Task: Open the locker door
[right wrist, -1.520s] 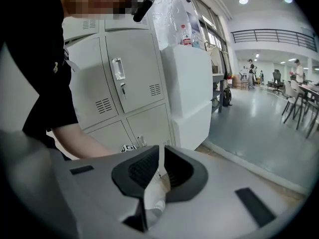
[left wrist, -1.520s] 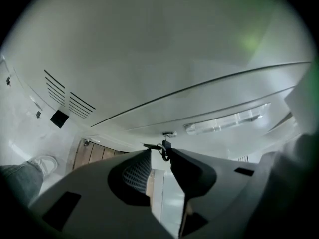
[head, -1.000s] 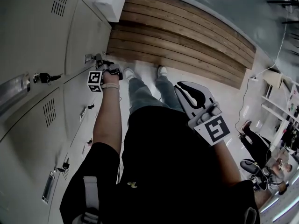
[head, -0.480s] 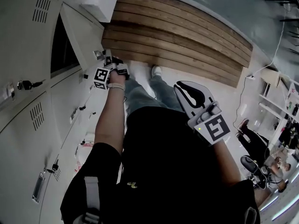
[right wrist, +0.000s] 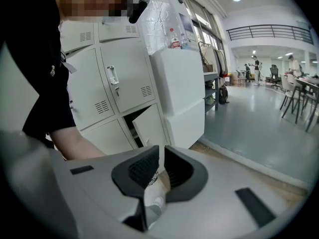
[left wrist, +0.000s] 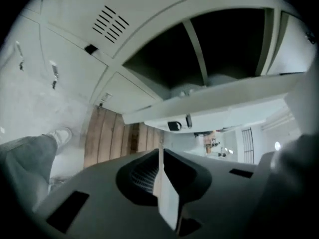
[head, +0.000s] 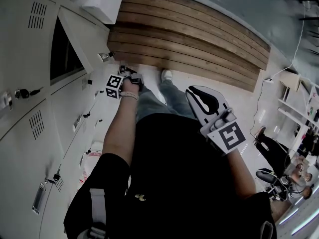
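Locker door [head: 87, 36] ajar in upper row, dark compartment showing; I judge task near done. My left tongs [left wrist: 160, 156] near door edge, clear of it, narrow, just been closing, nothing between. Right tongs [right wrist: 160, 153] narrow, empty, parked aside, likely unneeded.

Nothing legible on my feed. Left cube [head: 115, 85] on the left gripper [left wrist: 160, 152] and right cube [head: 230, 137] on the right gripper [right wrist: 160, 151] carried only black-and-white square marker patterns, no characters. The bottle [right wrist: 173, 37] on top of the white cabinet [right wrist: 179, 78] had a red label, but the print was too small for me to read. The plates on the locker doors [right wrist: 124, 73] were also too small to make out.
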### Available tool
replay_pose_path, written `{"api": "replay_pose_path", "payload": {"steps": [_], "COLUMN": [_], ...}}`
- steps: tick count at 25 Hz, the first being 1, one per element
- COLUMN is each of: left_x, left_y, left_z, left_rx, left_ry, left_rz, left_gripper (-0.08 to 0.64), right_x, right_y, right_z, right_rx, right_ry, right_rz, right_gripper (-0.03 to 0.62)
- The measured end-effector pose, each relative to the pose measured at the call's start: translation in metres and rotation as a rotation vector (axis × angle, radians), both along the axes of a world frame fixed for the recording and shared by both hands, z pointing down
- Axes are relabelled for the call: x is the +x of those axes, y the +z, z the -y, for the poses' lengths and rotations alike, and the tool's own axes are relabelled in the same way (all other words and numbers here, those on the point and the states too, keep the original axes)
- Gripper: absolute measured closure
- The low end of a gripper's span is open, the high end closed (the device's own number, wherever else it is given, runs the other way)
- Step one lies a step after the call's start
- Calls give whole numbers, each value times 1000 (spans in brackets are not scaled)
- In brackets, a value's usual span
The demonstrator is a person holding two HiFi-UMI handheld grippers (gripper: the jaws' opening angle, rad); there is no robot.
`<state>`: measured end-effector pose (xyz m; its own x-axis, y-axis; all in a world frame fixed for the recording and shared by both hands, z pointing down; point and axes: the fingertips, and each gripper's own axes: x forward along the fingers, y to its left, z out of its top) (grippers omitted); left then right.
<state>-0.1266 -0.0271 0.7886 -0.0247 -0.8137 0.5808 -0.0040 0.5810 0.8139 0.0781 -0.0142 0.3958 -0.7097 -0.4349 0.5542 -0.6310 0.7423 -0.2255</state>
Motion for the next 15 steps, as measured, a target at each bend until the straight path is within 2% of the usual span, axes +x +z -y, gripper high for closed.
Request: {"api": "replay_pose_path", "payload": {"steps": [3, 6, 10, 15], "left_x": [-39, -76, -93, -76], "left_y": [6, 2, -12, -27], "left_z": [-26, -35, -17, 11], "left_rx": [-66, -60, 28, 143], "left_ry": [-123, -186, -118, -33], "left_rz": [64, 113, 128, 69], "left_gripper": [522, 523, 523, 525], "right_x": [-1, -3, -10, -16], "right_y": [0, 0, 0, 0], "right_z": [-1, -1, -1, -3], "right_rx": [-6, -17, -16, -8], "right_ry": [3, 10, 6, 8], "right_rz": [8, 18, 21, 11], "right_gripper": [541, 541, 541, 541]}}
